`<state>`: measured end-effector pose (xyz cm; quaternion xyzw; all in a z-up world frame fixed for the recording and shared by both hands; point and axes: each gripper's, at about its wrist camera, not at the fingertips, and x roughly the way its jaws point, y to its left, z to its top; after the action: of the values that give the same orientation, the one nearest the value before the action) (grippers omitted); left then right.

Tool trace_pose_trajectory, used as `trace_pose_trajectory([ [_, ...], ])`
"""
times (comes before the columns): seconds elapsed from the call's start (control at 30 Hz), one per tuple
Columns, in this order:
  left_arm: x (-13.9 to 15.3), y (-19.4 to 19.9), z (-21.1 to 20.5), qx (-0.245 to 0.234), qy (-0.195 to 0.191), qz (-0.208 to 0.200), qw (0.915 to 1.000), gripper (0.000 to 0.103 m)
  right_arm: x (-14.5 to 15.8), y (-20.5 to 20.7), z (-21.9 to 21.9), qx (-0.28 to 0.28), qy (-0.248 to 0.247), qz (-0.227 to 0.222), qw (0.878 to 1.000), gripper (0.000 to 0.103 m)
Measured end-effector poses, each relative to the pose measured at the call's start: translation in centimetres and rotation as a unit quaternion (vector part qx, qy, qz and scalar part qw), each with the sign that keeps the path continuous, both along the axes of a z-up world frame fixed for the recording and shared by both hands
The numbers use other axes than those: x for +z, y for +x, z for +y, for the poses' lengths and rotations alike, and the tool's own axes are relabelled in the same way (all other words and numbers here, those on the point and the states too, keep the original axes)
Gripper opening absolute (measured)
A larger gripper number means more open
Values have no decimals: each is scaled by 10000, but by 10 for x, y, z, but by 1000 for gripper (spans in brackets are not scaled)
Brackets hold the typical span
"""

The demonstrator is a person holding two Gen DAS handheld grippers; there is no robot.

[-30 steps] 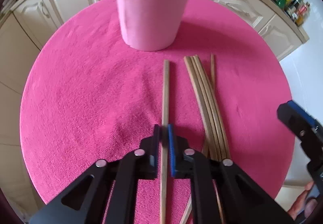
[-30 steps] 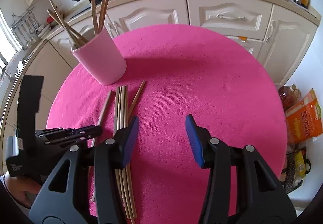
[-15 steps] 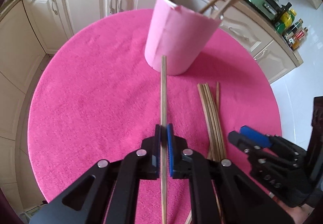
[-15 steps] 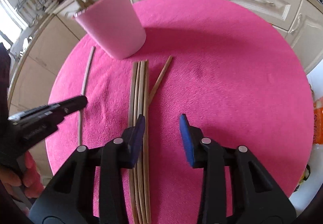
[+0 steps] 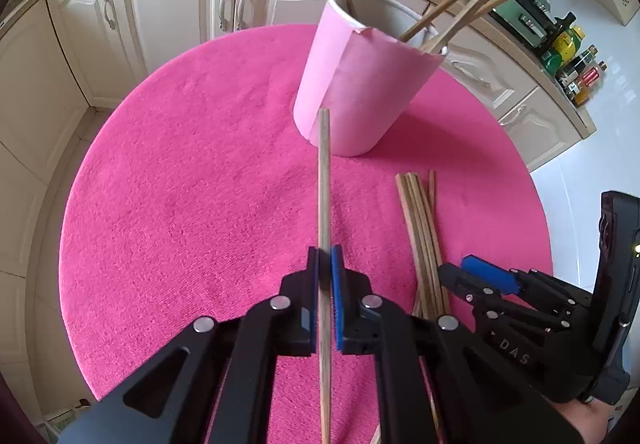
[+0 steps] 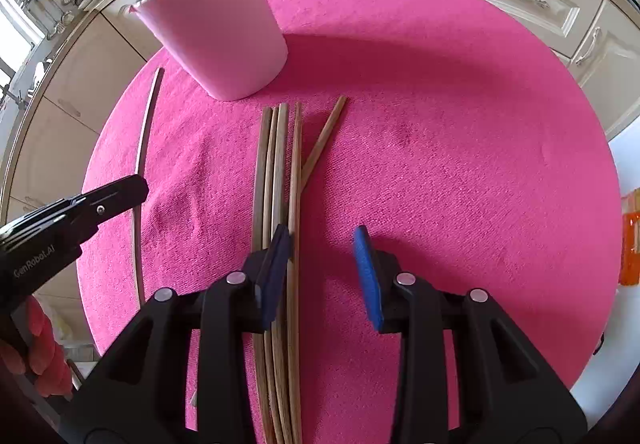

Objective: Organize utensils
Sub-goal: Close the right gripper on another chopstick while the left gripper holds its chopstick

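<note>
My left claw (image 5: 325, 264) clamped on one chopstick (image 5: 324, 180), tip toward cup (image 5: 360, 92) for drop-in. My right claw (image 6: 322, 244) parted, low over loose pile (image 6: 280, 180) on cloth (image 6: 460, 164), one stick between pads, ready for next pick.

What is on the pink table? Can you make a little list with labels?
table: round, pink cloth
cup: pink cup, upright, sticks standing in it
left tongs: shut on one chopstick
right tongs: open, over loose chopsticks lying on the cloth
loose pile: beside the cup, not touching it
</note>
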<state>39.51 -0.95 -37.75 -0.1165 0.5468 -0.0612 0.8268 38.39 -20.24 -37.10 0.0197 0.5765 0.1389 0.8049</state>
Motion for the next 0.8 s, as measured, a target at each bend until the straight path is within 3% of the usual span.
trace_pose_trajectory([
  [0.23, 3, 4, -7, -89, 25, -44, 9999, 6, -3, -1, 8, 67, -190, 87, 9998, 31],
  [0.4, 5, 2, -8, -111, 42, -68, 9999, 6, -4, 2, 7, 72, -281, 129, 9995, 20],
  [0.47, 6, 2, -9, -117, 49, -88, 9999, 6, -5, 6, 4, 51, -284, 144, 9995, 14],
  [0.8, 11, -1, -7, -127, 77, -124, 9998, 6, -6, 11, -7, -98, -82, 218, 9997, 8],
])
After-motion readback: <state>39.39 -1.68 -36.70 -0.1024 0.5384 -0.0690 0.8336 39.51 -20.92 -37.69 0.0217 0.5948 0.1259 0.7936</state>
